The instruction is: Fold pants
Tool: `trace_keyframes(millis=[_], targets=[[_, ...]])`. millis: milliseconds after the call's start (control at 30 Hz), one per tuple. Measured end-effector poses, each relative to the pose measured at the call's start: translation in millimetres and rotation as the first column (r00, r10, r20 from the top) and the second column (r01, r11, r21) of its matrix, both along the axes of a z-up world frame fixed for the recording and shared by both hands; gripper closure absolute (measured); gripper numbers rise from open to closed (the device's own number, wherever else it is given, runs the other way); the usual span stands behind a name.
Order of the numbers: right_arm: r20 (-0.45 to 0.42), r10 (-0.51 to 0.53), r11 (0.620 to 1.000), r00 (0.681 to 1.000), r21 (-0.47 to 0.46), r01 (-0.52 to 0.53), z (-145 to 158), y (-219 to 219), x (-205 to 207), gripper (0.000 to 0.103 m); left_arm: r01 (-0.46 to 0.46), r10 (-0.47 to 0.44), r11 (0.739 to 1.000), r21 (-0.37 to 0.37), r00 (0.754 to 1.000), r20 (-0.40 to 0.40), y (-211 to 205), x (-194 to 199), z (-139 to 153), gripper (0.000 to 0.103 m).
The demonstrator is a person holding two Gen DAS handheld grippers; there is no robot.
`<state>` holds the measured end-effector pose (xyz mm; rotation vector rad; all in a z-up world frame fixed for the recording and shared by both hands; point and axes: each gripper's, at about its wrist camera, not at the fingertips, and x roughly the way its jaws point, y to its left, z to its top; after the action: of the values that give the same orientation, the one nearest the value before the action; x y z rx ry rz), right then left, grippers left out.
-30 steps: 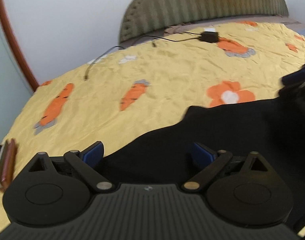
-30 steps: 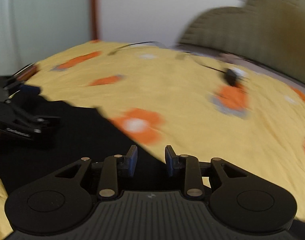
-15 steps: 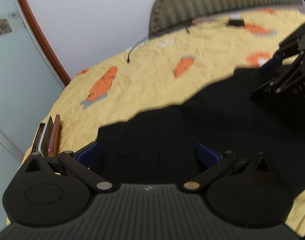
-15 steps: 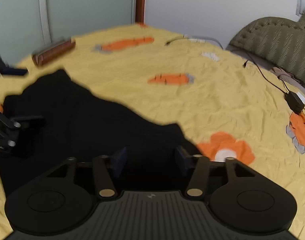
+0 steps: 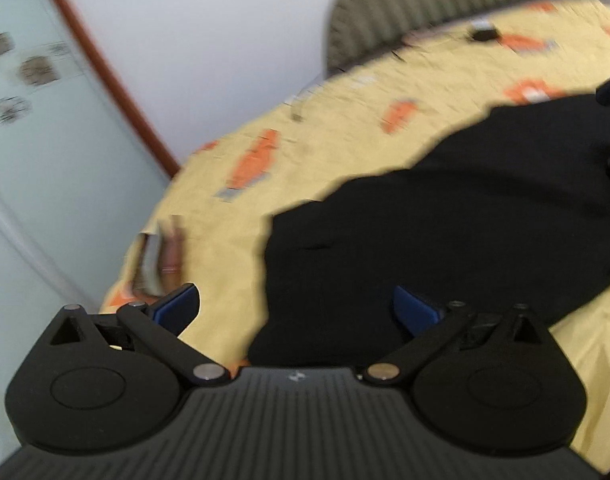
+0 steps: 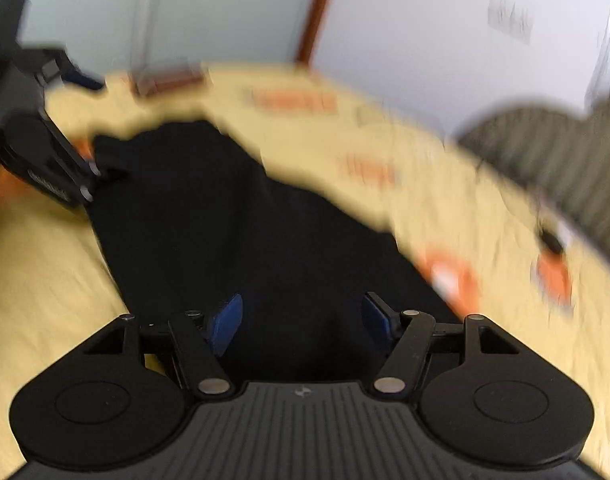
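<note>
Bed [image 5: 337,184] under a yellow bedspread with orange carrot and flower print; it serves as the folding surface, wide and flat enough to lay a garment out. Olive ribbed headboard cushion [image 5: 445,4] at the far end, white wall and a pale door with brown trim beyond.

Black pants [image 5: 445,232] lie spread on the bedspread in a long dark band running between the two tools; seen from the right wrist, the same pants [image 6: 233,232] stretch away toward the other tool. The cloth lies flat on the bedspread, not lifted. Motion blur hides seams and fold lines, so which end is the waistband cannot be told.

Left gripper [image 5: 295,308]: jaws spread fully wide, nothing clamped. One blue pad sits over bare bedspread, the other over black cloth, so the garment's edge runs between them. Likely lined up to take that end.

Right gripper [image 6: 301,320]: jaws apart and opening, black cloth below the gap, pads not pressing it. Likely positioned at the opposite end, so both ends can be taken together.

Small items: books or a case [image 5: 165,260] at the bed's near corner, blurred; a black charger with cable [image 5: 483,34] near the headboard, well clear of the pants.
</note>
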<state>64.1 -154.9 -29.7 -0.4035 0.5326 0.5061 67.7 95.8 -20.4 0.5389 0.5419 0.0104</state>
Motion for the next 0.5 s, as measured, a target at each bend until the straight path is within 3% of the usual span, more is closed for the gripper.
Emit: trace_keyframes(millis=[100, 167, 267, 333, 500], targets=[[0.083, 0.131, 0.99, 0.988, 0.034, -0.134, 12, 44, -17, 0.038, -0.106, 0.108, 0.993, -0.047, 0.993, 0.043, 30, -1, 21, 0.0], [0.171, 0.199, 0.98, 0.965, -0.038, -0.195, 7, 85, -27, 0.039, -0.181, 0.186, 0.979, -0.089, 0.981, 0.052, 52, 2, 34, 0.0], [0.273, 0.269, 0.957, 0.924, -0.188, -0.223, -11, 142, -35, 0.056, -0.266, 0.278, 0.949, -0.17, 0.959, 0.052, 87, 3, 49, 0.0], [0.286, 0.298, 0.938, 0.911, -0.263, -0.224, -26, 172, -36, 0.068, -0.311, 0.323, 0.933, -0.183, 0.945, 0.043, 103, 2, 53, 0.0], [0.245, 0.317, 0.926, 0.916, -0.288, -0.244, -41, 208, -27, 0.069, -0.328, 0.334, 0.926, -0.187, 0.943, -0.002, 121, 1, 46, 0.0]])
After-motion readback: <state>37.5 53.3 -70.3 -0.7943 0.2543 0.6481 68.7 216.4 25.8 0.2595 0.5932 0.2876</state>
